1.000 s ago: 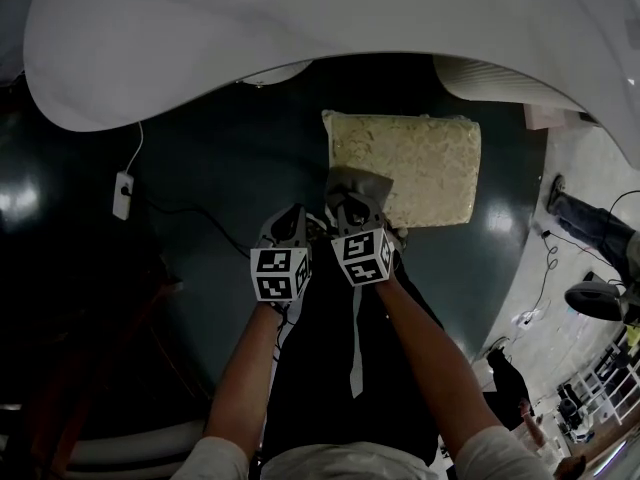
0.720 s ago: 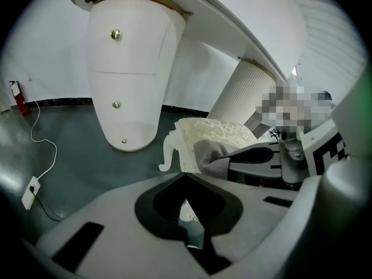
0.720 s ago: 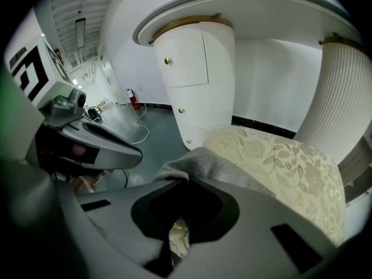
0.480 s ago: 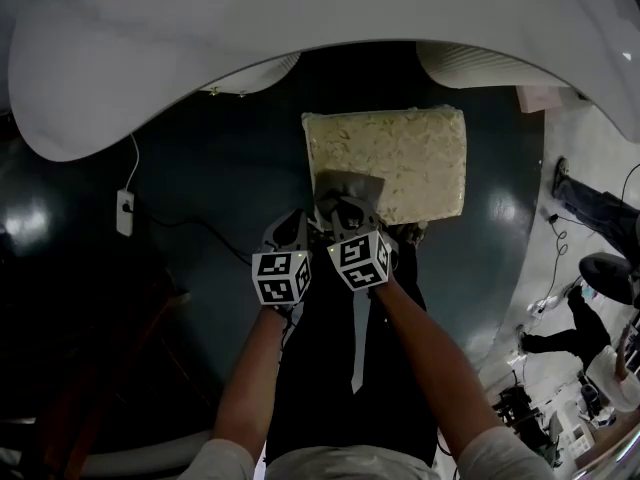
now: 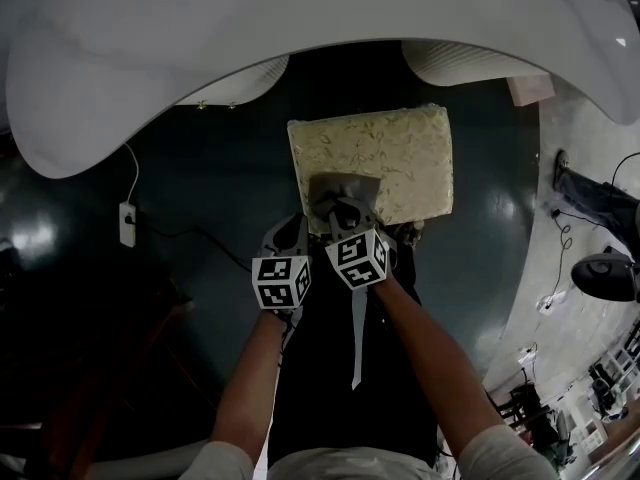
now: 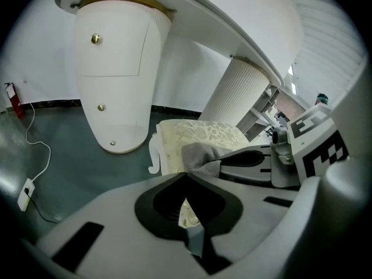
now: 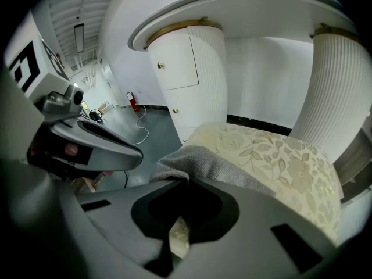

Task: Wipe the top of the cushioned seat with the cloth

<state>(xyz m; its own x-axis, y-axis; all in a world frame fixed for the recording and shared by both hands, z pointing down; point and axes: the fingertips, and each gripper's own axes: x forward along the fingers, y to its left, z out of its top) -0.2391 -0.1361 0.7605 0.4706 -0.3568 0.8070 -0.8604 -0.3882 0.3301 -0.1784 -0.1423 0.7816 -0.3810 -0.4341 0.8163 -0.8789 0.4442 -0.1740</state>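
A white curved desk (image 5: 300, 28) arches over the dark floor (image 5: 200, 188). Below it stands the pale, floral cushioned seat (image 5: 400, 153). The grey cloth (image 5: 345, 186) lies on the seat's near edge, pinched in the closed jaws of the right gripper (image 5: 343, 211). Just beside it, the left gripper (image 5: 289, 233) hovers off the seat, its 2 jaws together on nothing.

The dark glossy floor (image 5: 200, 198) under me carries the cream seat (image 5: 400, 158) at 12 o'clock. A grey cloth (image 5: 343, 186) lies on the seat's top, by its near edge. At 9 o'clock a white adapter (image 5: 127, 224) lies on the floor with its white cord (image 6: 48, 151).
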